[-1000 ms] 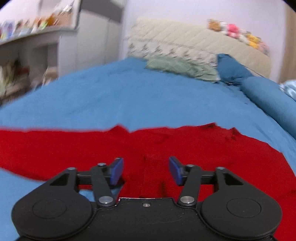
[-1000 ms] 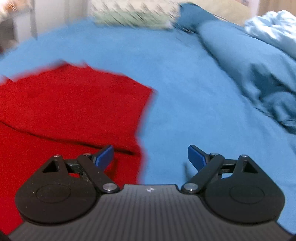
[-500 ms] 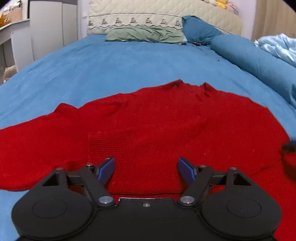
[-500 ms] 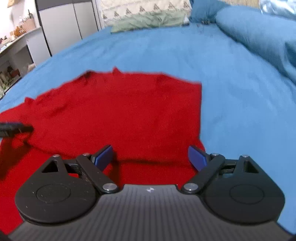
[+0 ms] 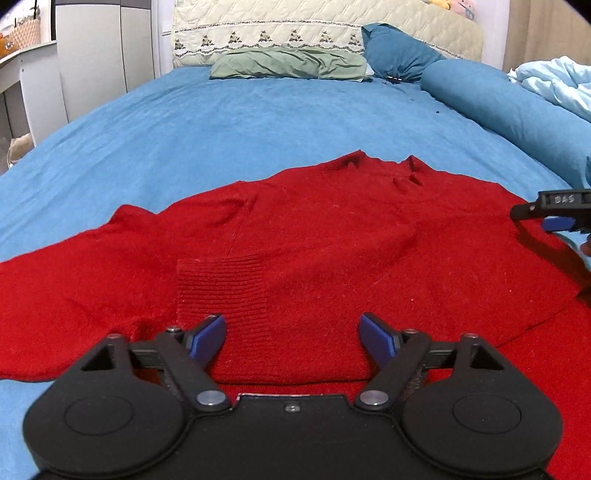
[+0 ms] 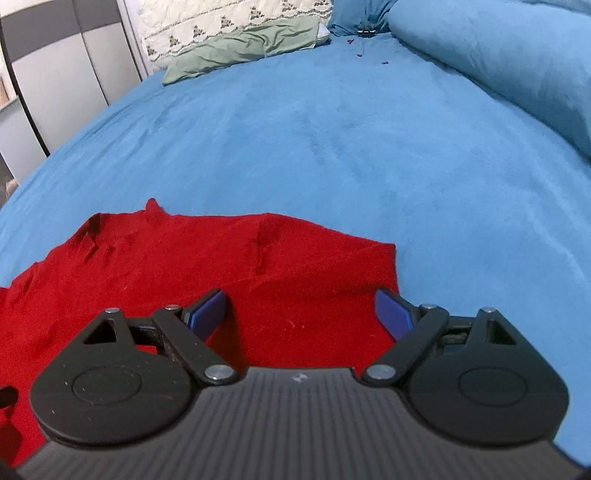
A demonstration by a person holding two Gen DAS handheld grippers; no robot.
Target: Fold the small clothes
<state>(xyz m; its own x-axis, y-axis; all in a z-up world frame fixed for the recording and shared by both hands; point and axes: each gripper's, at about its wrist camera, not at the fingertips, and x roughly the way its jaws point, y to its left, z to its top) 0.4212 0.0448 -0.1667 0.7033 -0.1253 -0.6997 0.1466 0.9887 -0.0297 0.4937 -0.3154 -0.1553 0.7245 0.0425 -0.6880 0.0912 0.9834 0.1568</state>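
step: sleeve fold laid on sweater [image 5: 332, 258] | left gripper [image 5: 293, 338] opening, empty | right gripper [image 6: 301, 314] wide (empty) | next: grasp hem, 6 o'clock

Blue bedsheet [image 5: 258, 122], green pillow [image 5: 288, 66] by quilted headboard [image 5: 295, 26], blue bolster [image 5: 498, 99] at rt, grey cupboard [image 5: 96, 55] at lt

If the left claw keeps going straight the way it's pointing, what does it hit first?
Most likely the red sweater: the left claw, its jaws opening with nothing gripped, angles down at the folded-in ribbed cuff. Exact depth is unclear.
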